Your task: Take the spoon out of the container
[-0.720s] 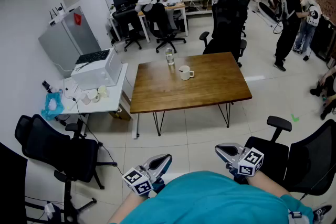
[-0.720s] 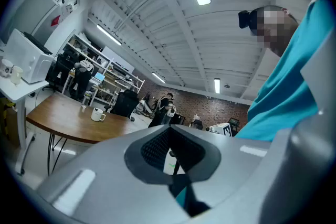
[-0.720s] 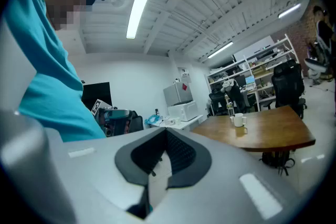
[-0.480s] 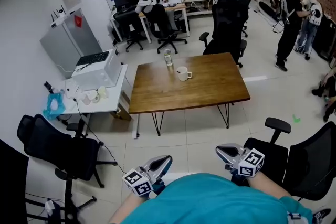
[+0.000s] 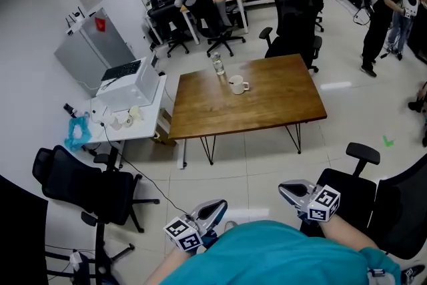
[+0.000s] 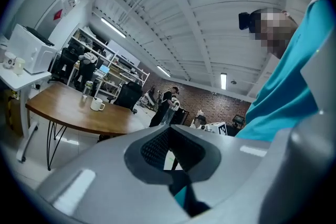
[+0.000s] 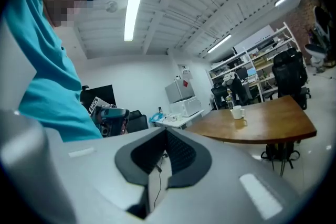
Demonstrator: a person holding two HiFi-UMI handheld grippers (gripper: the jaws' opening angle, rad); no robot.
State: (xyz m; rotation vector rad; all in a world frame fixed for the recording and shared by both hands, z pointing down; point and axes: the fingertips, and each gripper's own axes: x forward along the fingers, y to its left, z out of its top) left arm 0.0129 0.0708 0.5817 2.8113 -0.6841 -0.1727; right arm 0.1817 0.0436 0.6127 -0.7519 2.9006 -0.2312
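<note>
A white mug [image 5: 235, 84] stands on the wooden table [image 5: 267, 110] across the floor, far from both grippers. It also shows small in the left gripper view [image 6: 97, 105] and the right gripper view [image 7: 237, 112]. No spoon can be made out at this distance. My left gripper [image 5: 219, 206] and right gripper [image 5: 285, 189] are held close to the teal-shirted body, low in the head view. Both are shut with nothing between the jaws, and both point toward the table.
A clear bottle [image 5: 217, 65] stands beside the mug. Black office chairs [image 5: 93, 187] [image 5: 373, 200] flank me on the tiled floor. A white side table [image 5: 123, 127] with a printer stands left of the wooden table. People [image 5: 380, 7] stand at the far right.
The head view has shifted, so the table sits slightly lower and to the right in the picture. Both grippers stay shut near the body.
</note>
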